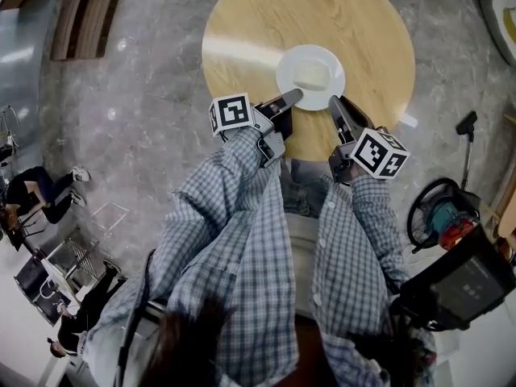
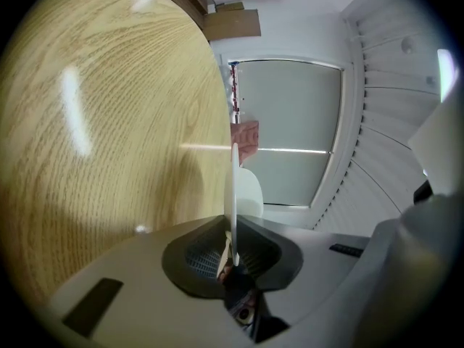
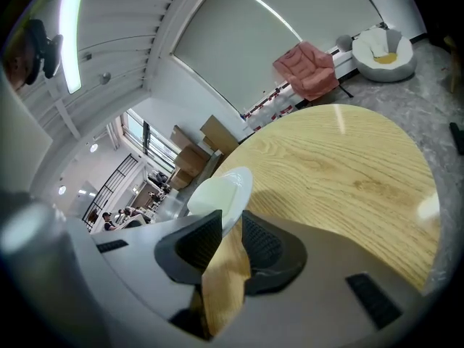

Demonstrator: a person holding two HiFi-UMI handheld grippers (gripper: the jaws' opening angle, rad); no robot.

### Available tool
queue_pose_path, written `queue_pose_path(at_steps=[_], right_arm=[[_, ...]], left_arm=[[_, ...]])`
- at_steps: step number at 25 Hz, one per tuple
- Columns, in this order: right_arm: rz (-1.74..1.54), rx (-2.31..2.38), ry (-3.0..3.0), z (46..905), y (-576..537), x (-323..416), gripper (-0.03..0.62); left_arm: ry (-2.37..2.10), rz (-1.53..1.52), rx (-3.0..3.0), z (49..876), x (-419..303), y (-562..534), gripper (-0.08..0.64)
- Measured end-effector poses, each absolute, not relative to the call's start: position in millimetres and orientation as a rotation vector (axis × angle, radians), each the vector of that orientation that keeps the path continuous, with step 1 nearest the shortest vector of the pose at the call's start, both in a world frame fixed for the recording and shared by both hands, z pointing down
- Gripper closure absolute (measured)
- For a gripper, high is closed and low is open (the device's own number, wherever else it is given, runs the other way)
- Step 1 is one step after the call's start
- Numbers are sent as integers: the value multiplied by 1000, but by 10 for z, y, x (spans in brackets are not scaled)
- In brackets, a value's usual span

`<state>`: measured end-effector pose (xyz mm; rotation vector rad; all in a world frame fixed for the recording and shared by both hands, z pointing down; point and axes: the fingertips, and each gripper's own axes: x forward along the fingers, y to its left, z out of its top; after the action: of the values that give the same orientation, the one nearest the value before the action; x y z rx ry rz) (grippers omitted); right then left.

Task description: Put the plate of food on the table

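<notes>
A white plate (image 1: 322, 56) with a pale block of food (image 1: 310, 75) is over the near part of the round wooden table (image 1: 363, 22); whether it rests on the wood I cannot tell. My left gripper (image 1: 292, 97) is shut on the plate's near-left rim. In the left gripper view the plate (image 2: 233, 187) stands edge-on, pinched by that gripper (image 2: 230, 227). My right gripper (image 1: 333, 103) is at the near-right rim. In the right gripper view its jaws (image 3: 230, 220) stand apart, with the plate's rim (image 3: 235, 183) at their tips and wood showing between the pads.
The person stands at the table's near edge on a marble floor (image 1: 137, 95). Black equipment (image 1: 451, 285) and a cable loop (image 1: 431, 208) sit to the right. Seated people (image 1: 40, 192) are at the left. A pink armchair (image 3: 312, 67) and a white beanbag (image 3: 383, 49) stand beyond the table.
</notes>
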<state>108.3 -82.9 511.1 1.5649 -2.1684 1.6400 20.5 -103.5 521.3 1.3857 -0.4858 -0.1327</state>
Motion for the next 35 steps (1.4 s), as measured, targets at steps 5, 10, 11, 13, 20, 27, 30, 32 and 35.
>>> queue_pose_path(at_steps=[5, 10, 11, 13, 20, 27, 30, 32, 35], right_arm=[[1651, 1566, -2135, 5227, -813, 1086, 499], [1681, 1573, -2093, 5350, -781, 1086, 499], [1683, 1573, -2086, 5376, -774, 1092, 499], [1685, 1573, -2073, 5422, -768, 1098, 499], [1694, 1572, -2040, 5544, -748, 1091, 499], [1728, 1574, -1990, 5668, -685, 1092, 499], [1742, 1574, -1974, 5713, -669, 1095, 499], [1749, 1571, -1971, 5735, -663, 1092, 499], [1757, 1579, -1956, 5740, -659, 1100, 499]], left_arm=[[-499, -106, 1367, 5334, 206, -1008, 522], [-507, -77, 1360, 5448, 208, -993, 523], [-508, -67, 1362, 5470, 213, -989, 523], [-511, -55, 1362, 5507, 219, -983, 523], [-524, -35, 1343, 5631, 204, -945, 523], [-529, 13, 1342, 5732, 209, -898, 523], [-532, 21, 1338, 5755, 206, -885, 523], [-534, 25, 1337, 5767, 207, -879, 523], [-537, 29, 1337, 5772, 214, -877, 523]])
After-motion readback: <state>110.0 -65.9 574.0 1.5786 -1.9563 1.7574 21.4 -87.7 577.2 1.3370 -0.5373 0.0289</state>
